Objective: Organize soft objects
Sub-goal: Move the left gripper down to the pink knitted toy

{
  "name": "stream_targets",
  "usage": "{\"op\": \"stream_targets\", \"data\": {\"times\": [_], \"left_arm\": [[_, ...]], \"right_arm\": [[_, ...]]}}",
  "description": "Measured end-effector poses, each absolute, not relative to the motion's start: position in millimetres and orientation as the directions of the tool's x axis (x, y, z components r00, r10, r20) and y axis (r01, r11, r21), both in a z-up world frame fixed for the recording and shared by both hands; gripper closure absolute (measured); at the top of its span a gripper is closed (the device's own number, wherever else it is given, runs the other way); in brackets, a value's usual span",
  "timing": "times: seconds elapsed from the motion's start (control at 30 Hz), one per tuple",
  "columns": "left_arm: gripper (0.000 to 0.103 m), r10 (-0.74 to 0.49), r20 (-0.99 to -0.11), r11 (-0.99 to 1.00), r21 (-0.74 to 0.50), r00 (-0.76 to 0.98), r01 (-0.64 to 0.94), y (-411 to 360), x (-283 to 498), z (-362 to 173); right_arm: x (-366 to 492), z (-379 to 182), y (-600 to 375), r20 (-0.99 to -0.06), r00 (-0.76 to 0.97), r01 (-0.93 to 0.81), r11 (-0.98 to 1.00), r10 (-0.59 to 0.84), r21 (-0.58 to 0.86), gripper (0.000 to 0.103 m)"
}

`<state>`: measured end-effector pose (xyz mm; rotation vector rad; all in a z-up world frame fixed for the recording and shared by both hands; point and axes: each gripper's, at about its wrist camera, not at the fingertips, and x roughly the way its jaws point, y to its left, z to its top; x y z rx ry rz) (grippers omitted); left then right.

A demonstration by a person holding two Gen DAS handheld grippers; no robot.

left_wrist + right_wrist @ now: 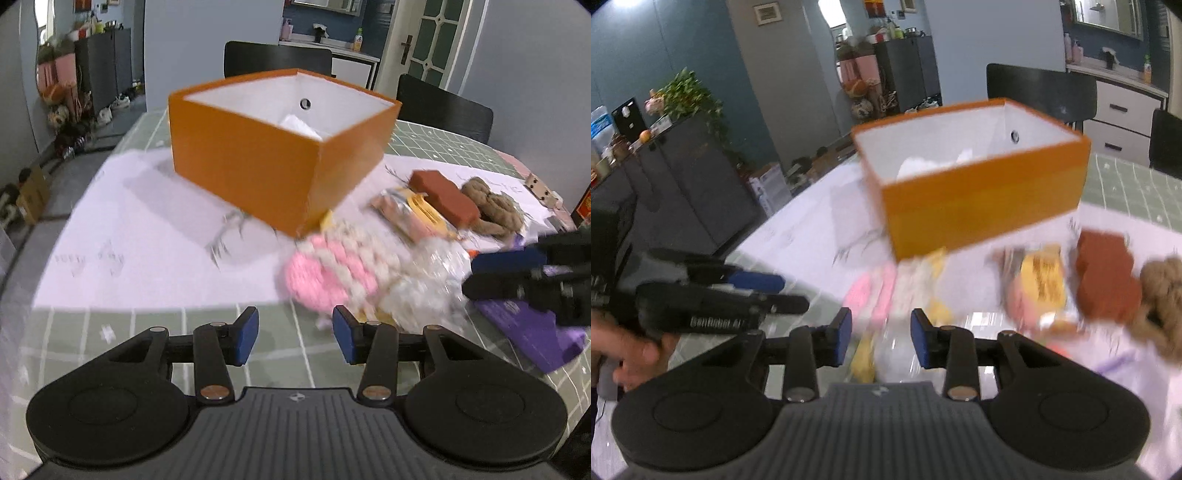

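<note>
Pink-and-cream knitted piece (328,269) lies on the white sheet (129,229), just in front of the near corner of the orange box (258,162); in the right wrist view it is seen as a pink smear (871,295) beyond the fingertips. Heavy motion blur in both views; outlines are uncertain.

A crinkled clear packet (424,284) is touching the knitted piece on its right side. Further right, in a rough row along the sheet: a wrapped packet with a yellow label (413,214), a rust-brown block (443,197), a tan knotted rope piece (491,206). A purple sheet (528,328) lies at the near right. The soft items are judged to be laid out beside the box so each can be lifted in turn.

The box is open-topped, white inside, with something white already at the bottom (299,123); it is judged to be the collecting container.

Left gripper (295,334) is held low over the green checked tablecloth (110,332), jaws apart, nothing between them, aimed toward the knitted piece. Right gripper (881,336) is likewise spread and empty, hovering over the clear packet and a yellow item (864,354); whether contact is made cannot be told. Each gripper is visible at the edge of the other's view, so the two are near each other.

Step is judged as approach for a pick; most items are not yet boxed.
</note>
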<state>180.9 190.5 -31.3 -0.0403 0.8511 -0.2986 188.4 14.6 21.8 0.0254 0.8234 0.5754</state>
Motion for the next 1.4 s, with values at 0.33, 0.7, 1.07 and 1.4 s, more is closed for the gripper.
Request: {"op": "stream_targets", "data": {"times": [0.33, 0.7, 1.07, 1.4], "left_arm": [[0.05, -0.303, -0.758, 0.944, -0.153, 0.578, 0.294, 169, 145, -57], [0.044, -0.294, -0.751, 0.94, -0.115, 0.591, 0.321, 151, 164, -52], [0.04, -0.252, -0.722, 0.939, -0.019, 0.645, 0.345, 137, 202, -43], [0.016, -0.278, -0.725, 0.947, -0.094, 0.63, 0.308, 139, 253, -42]], "right_arm": [[97, -14, -46, -0.729, 0.504, -0.455, 0.86, 0.463, 0.232, 0.068], [41, -20, -142, -0.832, 0.492, -0.314, 0.944, 0.256, 0.105, 0.063], [87, 23, -227, -0.821, 0.568, -0.191, 0.98, 0.059, -0.062, 0.045], [175, 7, -252, -0.838, 0.535, -0.197, 0.98, 0.107, 0.0, 0.044]]}}
